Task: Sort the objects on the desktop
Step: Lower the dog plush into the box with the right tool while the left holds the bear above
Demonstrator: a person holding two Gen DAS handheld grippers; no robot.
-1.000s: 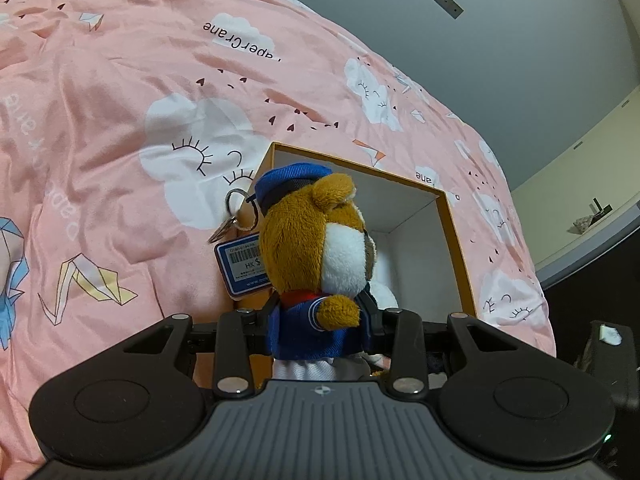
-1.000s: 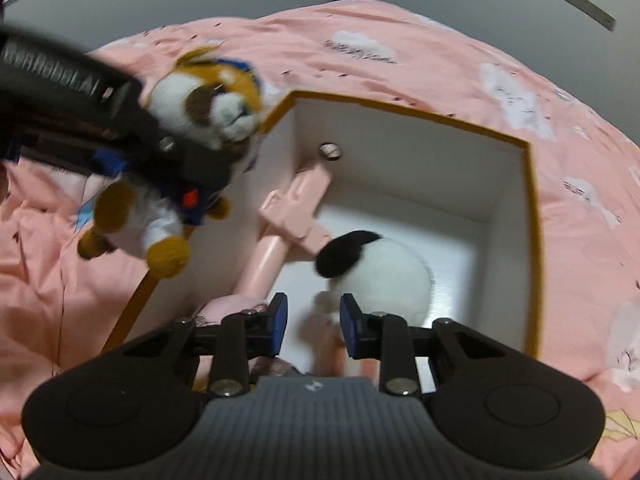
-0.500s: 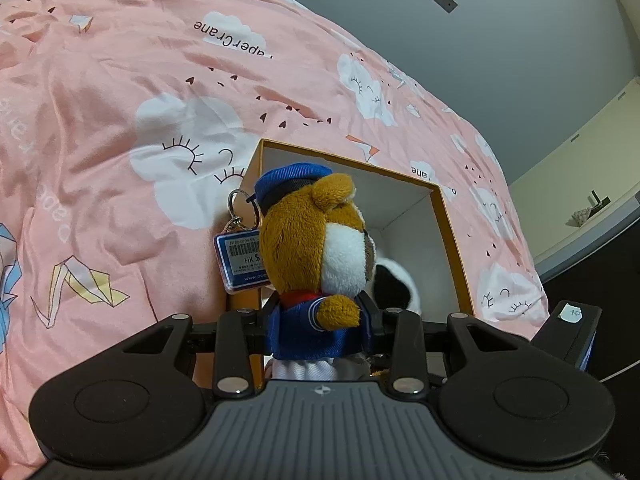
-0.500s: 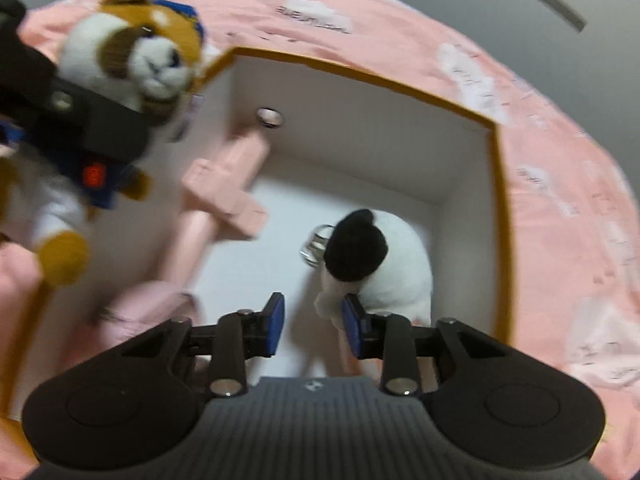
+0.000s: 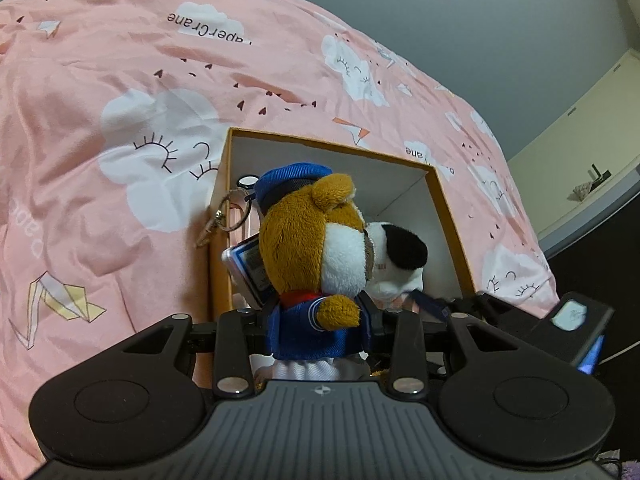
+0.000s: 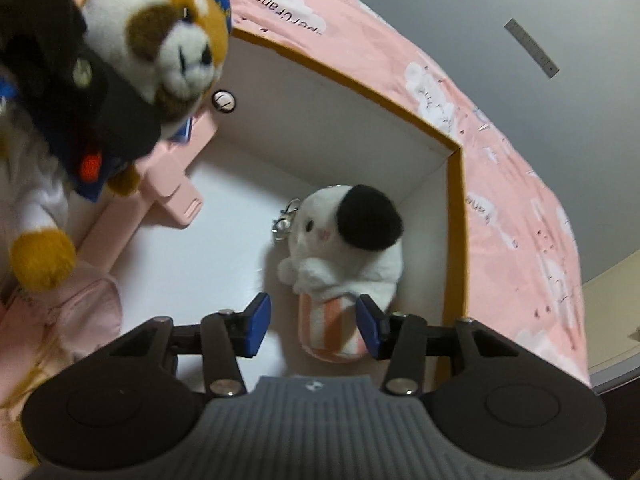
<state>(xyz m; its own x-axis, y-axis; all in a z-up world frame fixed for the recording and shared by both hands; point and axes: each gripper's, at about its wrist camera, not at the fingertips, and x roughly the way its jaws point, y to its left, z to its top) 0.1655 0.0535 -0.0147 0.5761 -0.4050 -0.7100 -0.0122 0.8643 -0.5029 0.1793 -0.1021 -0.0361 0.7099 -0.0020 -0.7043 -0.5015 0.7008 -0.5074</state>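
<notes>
Over the orange-rimmed white cardboard box (image 5: 448, 204) | brown plush bear in blue sailor suit (image 5: 316, 260) clamped by left gripper (image 5: 318, 330) | right gripper (image 6: 313, 324) jaws just opened, parted around white-and-black plush hamster (image 6: 348, 248) laid inside box

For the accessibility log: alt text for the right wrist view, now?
The right gripper, open, its jaws having just been opening, hangs over a white plush with a black ear lying free in a white box with an orange rim. At upper left the left gripper holds a brown-and-white plush dog above a pink object, with pink bedding around the box.
</notes>
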